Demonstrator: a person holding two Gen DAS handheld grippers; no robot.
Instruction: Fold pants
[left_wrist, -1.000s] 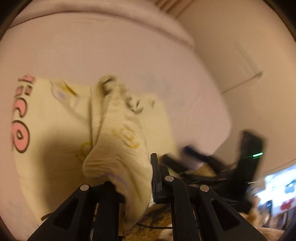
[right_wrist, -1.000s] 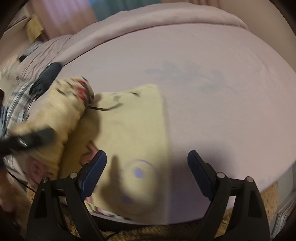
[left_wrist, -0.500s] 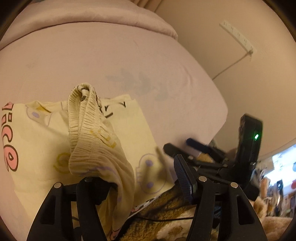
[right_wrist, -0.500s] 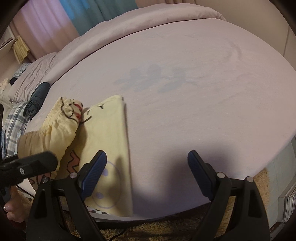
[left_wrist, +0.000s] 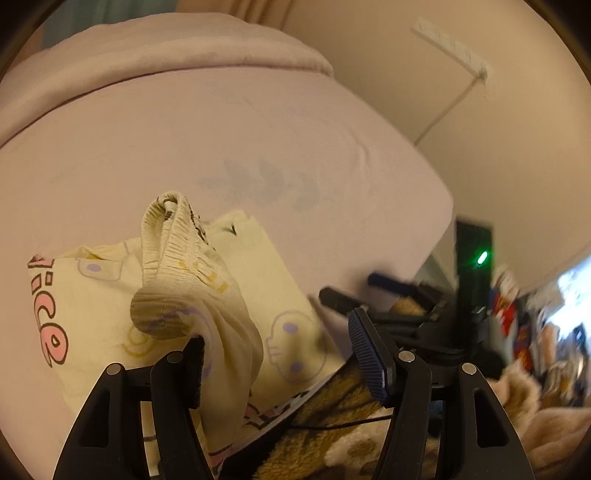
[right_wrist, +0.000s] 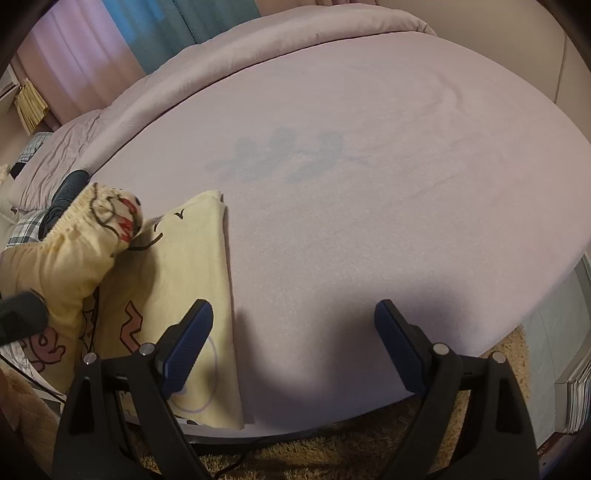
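Observation:
Pale yellow pants with cartoon prints and pink letters lie folded at the near edge of the bed. Their elastic waistband is bunched up and raised, draped over the left finger of my left gripper. That gripper's jaws stand apart and its blue right pad is clear of the cloth. In the right wrist view the pants lie at the left with the raised bunch beside them. My right gripper hangs open over the bare sheet, its left finger above the pants' right edge.
The lilac bed sheet stretches far and right, with a faint grey mark. A rolled duvet lines the far side. Shaggy rug lies below the bed edge. Dark clothes sit at the far left.
My left gripper's jaws went from shut on the waistband to apart, and the hand rose; the cloth now hangs on one finger. My right gripper slid right, off the pants.

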